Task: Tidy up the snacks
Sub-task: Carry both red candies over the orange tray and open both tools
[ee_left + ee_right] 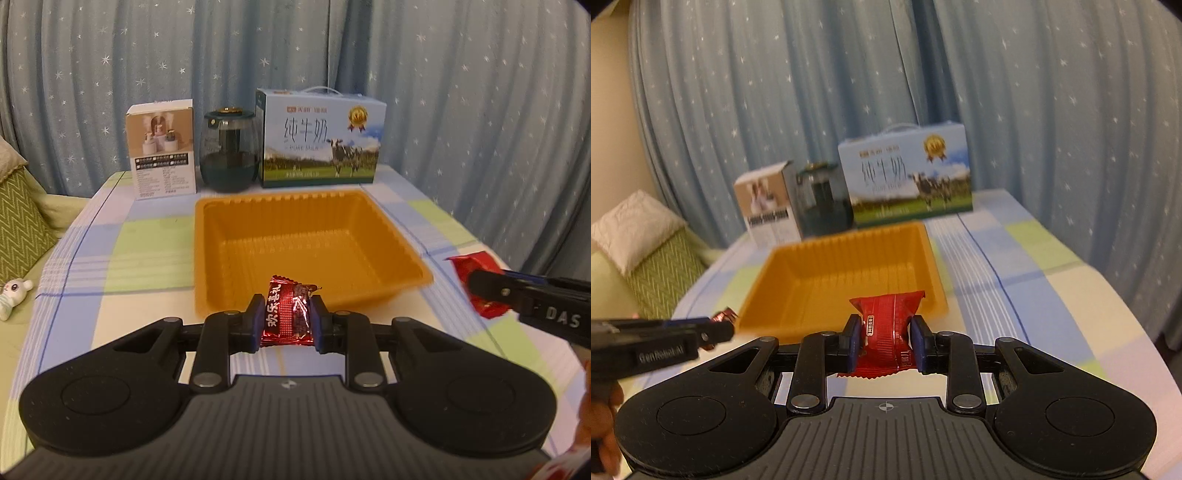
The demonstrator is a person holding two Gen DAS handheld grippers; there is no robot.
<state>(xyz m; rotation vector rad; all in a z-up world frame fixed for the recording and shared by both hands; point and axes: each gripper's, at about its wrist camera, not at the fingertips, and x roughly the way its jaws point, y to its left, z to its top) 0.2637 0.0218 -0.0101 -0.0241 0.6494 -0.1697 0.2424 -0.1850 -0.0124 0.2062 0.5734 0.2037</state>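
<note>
My left gripper [287,320] is shut on a dark red foil snack packet [286,312] and holds it just in front of the near rim of the orange plastic tray [310,254]. My right gripper [886,341] is shut on a bright red snack packet [886,332], also held before the tray's near edge [849,284]. In the left wrist view the right gripper [480,286] comes in from the right with its red packet [476,273]. In the right wrist view the left gripper [720,330] comes in from the left. The tray holds nothing.
A white product box [162,147], a dark glass jar [229,151] and a blue milk carton box [319,138] stand in a row behind the tray. A plaid cloth covers the table [129,251]. A green cushion [18,221] and small toy rabbit [13,291] lie left.
</note>
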